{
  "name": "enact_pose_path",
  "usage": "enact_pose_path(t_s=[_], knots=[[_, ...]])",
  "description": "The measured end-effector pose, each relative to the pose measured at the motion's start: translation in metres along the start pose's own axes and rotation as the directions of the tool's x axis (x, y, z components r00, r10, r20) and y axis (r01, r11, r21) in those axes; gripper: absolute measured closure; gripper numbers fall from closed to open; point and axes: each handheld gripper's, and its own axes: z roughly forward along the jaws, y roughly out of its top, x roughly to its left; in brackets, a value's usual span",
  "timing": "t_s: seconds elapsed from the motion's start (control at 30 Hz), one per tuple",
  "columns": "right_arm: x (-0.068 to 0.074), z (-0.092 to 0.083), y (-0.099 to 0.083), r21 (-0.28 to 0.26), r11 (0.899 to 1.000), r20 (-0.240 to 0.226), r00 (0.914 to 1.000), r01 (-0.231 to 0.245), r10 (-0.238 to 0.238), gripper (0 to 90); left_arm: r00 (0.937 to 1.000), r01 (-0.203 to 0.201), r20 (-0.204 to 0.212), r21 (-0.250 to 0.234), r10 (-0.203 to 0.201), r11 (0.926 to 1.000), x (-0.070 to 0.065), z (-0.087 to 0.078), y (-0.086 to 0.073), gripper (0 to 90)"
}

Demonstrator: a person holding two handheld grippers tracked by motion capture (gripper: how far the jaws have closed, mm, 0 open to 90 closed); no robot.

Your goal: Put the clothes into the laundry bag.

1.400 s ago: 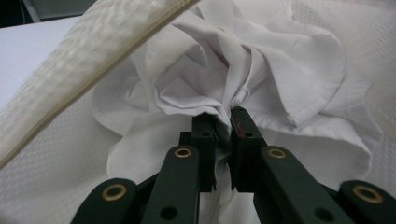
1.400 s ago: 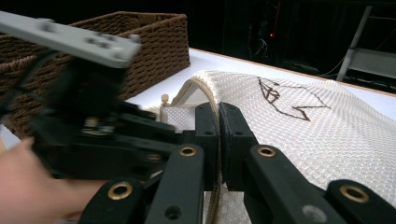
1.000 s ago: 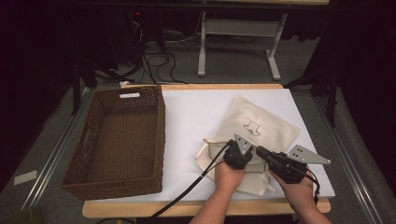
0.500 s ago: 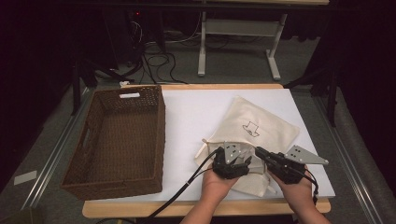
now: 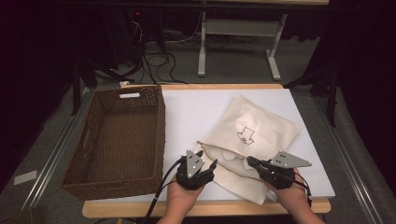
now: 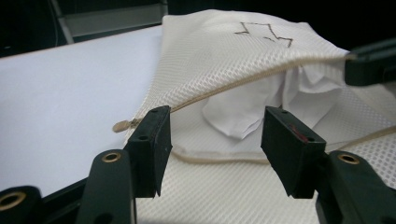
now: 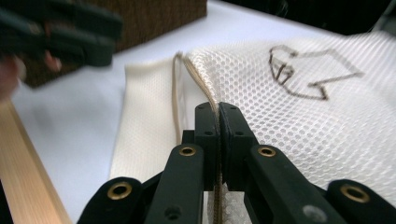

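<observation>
Right gripper (image 7: 218, 116) clamped on mesh bag (image 5: 261, 130) upper hem — hold steady; left gripper (image 6: 215, 140), jaws apart and just closing with nothing pinched, takes white cloth (image 6: 243, 112) at 12 o'clock.

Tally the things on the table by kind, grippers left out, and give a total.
Wicker basket: 1
White mesh bag: 1
White cloth tucked in the bag's opening: 1, as far as shows
Total: 3

White mesh bag (image 5: 254, 140), mouth open, flat on table (image 5: 196, 112)
</observation>
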Motion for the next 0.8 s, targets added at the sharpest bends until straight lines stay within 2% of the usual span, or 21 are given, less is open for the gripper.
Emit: enact_pose_path(t_s=[0.07, 0.13, 0.2, 0.27, 0.33, 0.37, 0.4, 0.43, 0.57, 0.67, 0.8], knots=[[0.003, 0.008, -0.005, 0.051, 0.998, 0.002, 0.9995, 0.031, -0.031, 87.4, 1.0000, 0.006, -0.003, 0.006, -0.006, 1.0000, 0.001, -0.002, -0.006, 43.2], [0.004, 0.015, -0.011, 0.101, 0.994, -0.002, 0.9992, 0.041, -0.041, 87.3, 1.0000, -0.001, -0.001, 0.010, 0.001, 1.0000, 0.000, -0.003, -0.007, 43.1], [0.004, 0.023, -0.018, 0.158, 0.986, -0.004, 0.9986, 0.053, -0.053, 87.2, 1.0000, -0.003, 0.002, 0.005, 0.003, 1.0000, -0.001, -0.003, -0.006, 42.6], [0.002, 0.031, -0.025, 0.213, 0.975, 0.004, 0.9978, 0.064, -0.066, 87.1, 1.0000, -0.006, 0.001, 0.002, 0.006, 1.0000, -0.002, -0.003, -0.007, 42.1], [0.001, 0.037, -0.031, 0.269, 0.960, 0.023, 0.9962, 0.075, -0.084, 87.2, 1.0000, -0.002, 0.002, -0.006, 0.002, 1.0000, 0.000, -0.003, -0.007, 41.9], [0.000, 0.040, -0.034, 0.302, 0.950, 0.015, 0.9959, 0.081, -0.089, 87.4, 1.0000, 0.005, 0.001, -0.009, -0.005, 1.0000, 0.000, -0.004, -0.006, 41.8], [-0.001, 0.040, -0.035, 0.287, 0.955, 0.015, 0.9969, 0.070, -0.078, 87.4, 0.9999, 0.010, 0.004, -0.012, -0.010, 0.9999, 0.001, -0.005, -0.006, 41.8], [-0.001, 0.040, -0.035, 0.294, 0.954, 0.012, 0.9979, 0.057, -0.063, 87.5, 0.9999, 0.014, 0.007, -0.014, -0.014, 0.9998, 0.002, -0.005, -0.007, 41.7], [0.001, 0.037, -0.035, 0.300, 0.952, 0.001, 0.9978, 0.062, -0.066, 87.4, 0.9998, 0.013, 0.017, -0.014, -0.013, 0.9998, 0.002, -0.006, -0.006, 41.3], [0.002, 0.034, -0.037, 0.292, 0.955, -0.002, 0.9984, 0.055, -0.056, 86.6, 0.9996, 0.024, 0.017, -0.019, -0.023, 0.9995, 0.003, -0.005, -0.007, 41.0], [0.002, 0.033, -0.036, 0.291, 0.956, -0.010, 0.9990, 0.046, -0.045, 77.2, 0.9996, 0.025, 0.016, -0.019, -0.025, 0.9995, 0.001, -0.003, -0.008, 40.2]])
